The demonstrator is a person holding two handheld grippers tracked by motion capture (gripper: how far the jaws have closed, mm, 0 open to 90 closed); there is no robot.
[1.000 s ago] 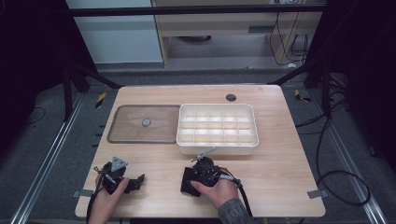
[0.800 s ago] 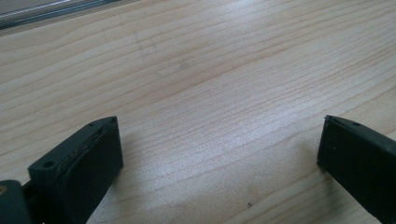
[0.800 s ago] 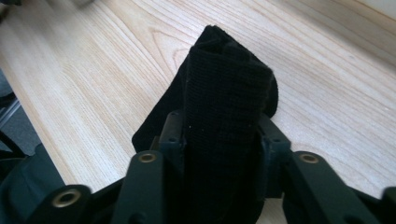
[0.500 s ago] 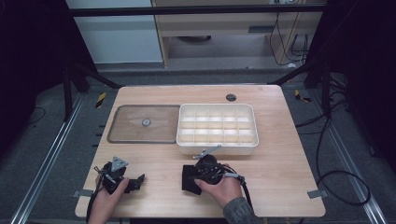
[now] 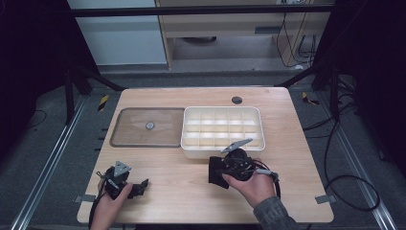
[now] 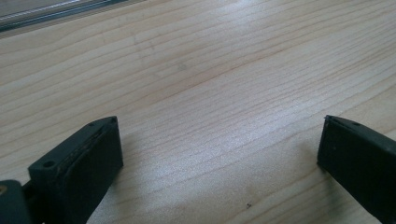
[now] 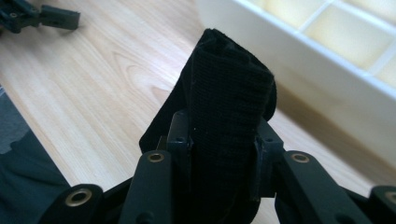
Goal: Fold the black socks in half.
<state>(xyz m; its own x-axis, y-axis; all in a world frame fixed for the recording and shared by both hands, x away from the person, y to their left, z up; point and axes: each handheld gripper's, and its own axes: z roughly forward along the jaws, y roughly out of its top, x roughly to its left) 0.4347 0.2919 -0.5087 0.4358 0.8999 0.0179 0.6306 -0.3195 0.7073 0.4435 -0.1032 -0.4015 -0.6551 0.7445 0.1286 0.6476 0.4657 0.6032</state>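
Note:
A folded black knit cloth (image 7: 229, 107) stands upright between the jaws of my right gripper (image 7: 224, 140), whose jaws have just closed onto it and press both its sides. In the high view this gripper (image 5: 218, 171) holds the cloth (image 5: 214, 173) above the table, just in front of the white compartment tray (image 5: 222, 152). My left gripper (image 5: 141, 186) rests near the table's front left corner. Its jaws (image 6: 219, 154) stand wide open over bare wood with nothing between them.
The white tray's near wall (image 7: 299, 60) lies close on the right of the held cloth. A flat clear lid (image 5: 124, 141) with a small round knob (image 5: 149, 126) lies left of the tray. A small dark disc (image 5: 236, 100) sits near the table's far edge.
My right gripper has risen off the table with the black cloth and moved right, toward the white tray. The left gripper has stayed where it was.

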